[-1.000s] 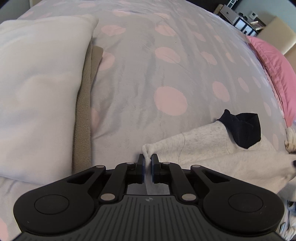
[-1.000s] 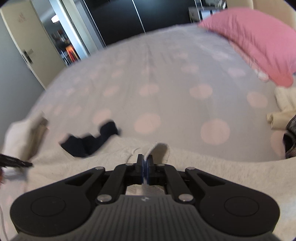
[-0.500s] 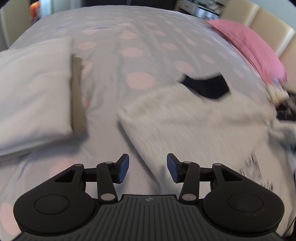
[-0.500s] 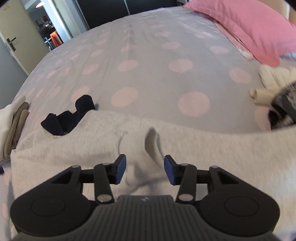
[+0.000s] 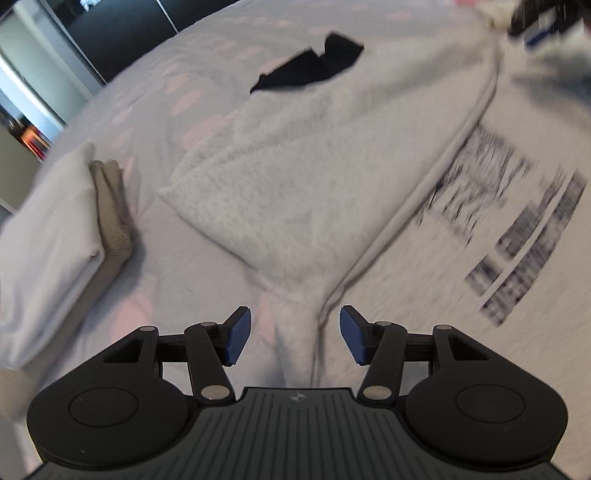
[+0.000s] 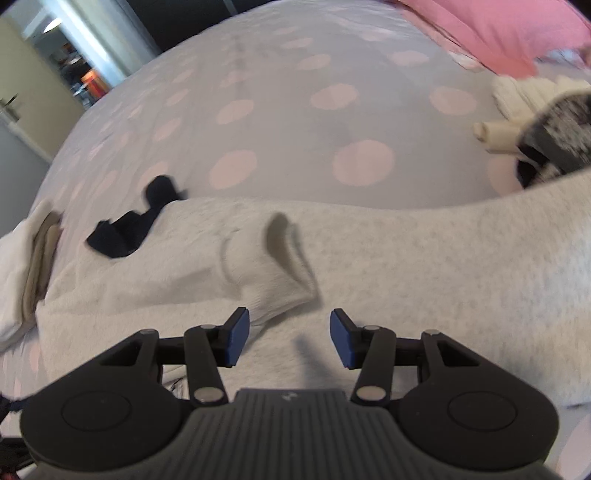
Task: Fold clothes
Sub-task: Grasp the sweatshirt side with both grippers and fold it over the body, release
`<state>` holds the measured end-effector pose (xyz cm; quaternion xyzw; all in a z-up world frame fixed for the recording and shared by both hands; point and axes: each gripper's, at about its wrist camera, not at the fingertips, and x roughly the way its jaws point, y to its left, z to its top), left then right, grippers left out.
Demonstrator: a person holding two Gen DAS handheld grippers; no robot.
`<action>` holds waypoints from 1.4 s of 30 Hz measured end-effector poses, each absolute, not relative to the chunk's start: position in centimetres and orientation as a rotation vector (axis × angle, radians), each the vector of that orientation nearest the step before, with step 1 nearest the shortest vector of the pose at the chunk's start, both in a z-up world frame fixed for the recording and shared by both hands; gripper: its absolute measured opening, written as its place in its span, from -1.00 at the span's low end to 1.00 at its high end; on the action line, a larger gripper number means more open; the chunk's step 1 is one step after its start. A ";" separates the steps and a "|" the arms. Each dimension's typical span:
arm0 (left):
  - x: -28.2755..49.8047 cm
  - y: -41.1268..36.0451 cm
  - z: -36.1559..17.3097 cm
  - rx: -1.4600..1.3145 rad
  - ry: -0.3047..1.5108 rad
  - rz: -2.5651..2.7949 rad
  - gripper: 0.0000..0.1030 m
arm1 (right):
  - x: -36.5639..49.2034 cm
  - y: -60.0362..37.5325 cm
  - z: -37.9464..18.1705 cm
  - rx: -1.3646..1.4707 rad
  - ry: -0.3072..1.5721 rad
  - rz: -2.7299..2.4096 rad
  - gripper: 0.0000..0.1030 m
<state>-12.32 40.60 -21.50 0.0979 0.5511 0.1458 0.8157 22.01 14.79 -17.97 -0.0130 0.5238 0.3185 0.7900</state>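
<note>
- left wrist view: left hand-held gripper (image 5: pixel 291 334) spread, empty, above grey sweatshirt (image 5: pixel 295 177) on bed (image 5: pixel 192 258).
- right hand-held gripper (image 6: pixel 289 338) spread, empty, over sweatshirt cuff (image 6: pixel 269 269).

The sweatshirt (image 5: pixel 295 177) lies spread on the bed (image 6: pixel 280 122), with 1 sleeve (image 6: pixel 266 266) folded back on top of its body. In the left wrist view, a printed panel (image 5: pixel 517 221) of the sweatshirt lies to the right of the folded-over part. A dark garment (image 6: pixel 129 225) lies at the far left edge of the sweatshirt, partly under it. A stack of folded clothes (image 6: pixel 26 266) lies left of the sweatshirt, near its left edge. A pillow (image 6: pixel 491 29) lies at the far right of the bed. A bundle of other clothes (image 6: pixel 528 110) lies before the pillow, behind the sweatshirt's right end.
</note>
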 end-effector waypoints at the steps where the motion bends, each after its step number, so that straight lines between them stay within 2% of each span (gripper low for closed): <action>1: -12.3 40.0 -22.1 0.249 1.187 0.329 0.00 | 21.8 15.0 -17.8 -0.040 1.122 0.701 0.06; 8: -11.1 38.2 -25.0 0.510 1.142 0.365 -0.04 | 21.7 15.3 -19.2 -0.053 1.145 0.686 0.08; 10: -10.7 38.2 -25.1 0.516 1.145 0.356 -0.33 | 22.1 15.3 -19.7 -0.035 1.139 0.688 0.08; 13: -10.6 38.1 -24.9 0.526 1.134 0.344 -0.56 | 22.9 15.1 -20.3 0.012 1.123 0.697 0.09; 18: -10.9 38.5 -24.2 0.495 1.108 0.347 -0.73 | 24.4 14.6 -21.6 0.130 1.122 0.713 0.06; 19: -11.0 38.7 -24.0 0.479 1.102 0.351 -0.75 | 24.6 14.4 -21.9 0.158 1.128 0.714 -0.06; 21: -11.1 39.0 -23.7 0.447 1.090 0.358 -0.77 | 24.9 14.3 -22.4 0.208 1.140 0.726 -0.14; 22: -11.2 39.2 -23.5 0.431 1.084 0.361 -0.78 | 24.8 14.4 -22.5 0.218 1.136 0.728 -0.26; 23: -11.3 39.4 -23.4 0.415 1.078 0.365 -0.79 | 24.8 14.4 -22.6 0.227 1.135 0.738 -0.56; 24: -11.5 39.6 -23.2 0.403 1.078 0.378 -0.79 | 24.7 14.6 -22.4 0.228 1.141 0.752 -0.69; 30: -13.0 42.5 -22.3 0.226 1.102 0.507 -0.83 | 22.9 16.4 -20.0 0.139 1.193 0.850 -0.76; 33: -13.3 43.5 -22.6 0.152 1.134 0.539 -0.83 | 21.2 17.7 -19.4 -0.001 1.254 0.870 -0.77; 39: -13.9 44.2 -22.7 0.080 1.202 0.537 -0.82 | 19.4 18.7 -22.6 -0.162 1.309 0.835 -0.77; 42: -14.6 44.9 -21.7 -0.005 1.219 0.519 -0.71 | 19.7 18.5 -23.0 -0.170 1.307 0.825 -0.68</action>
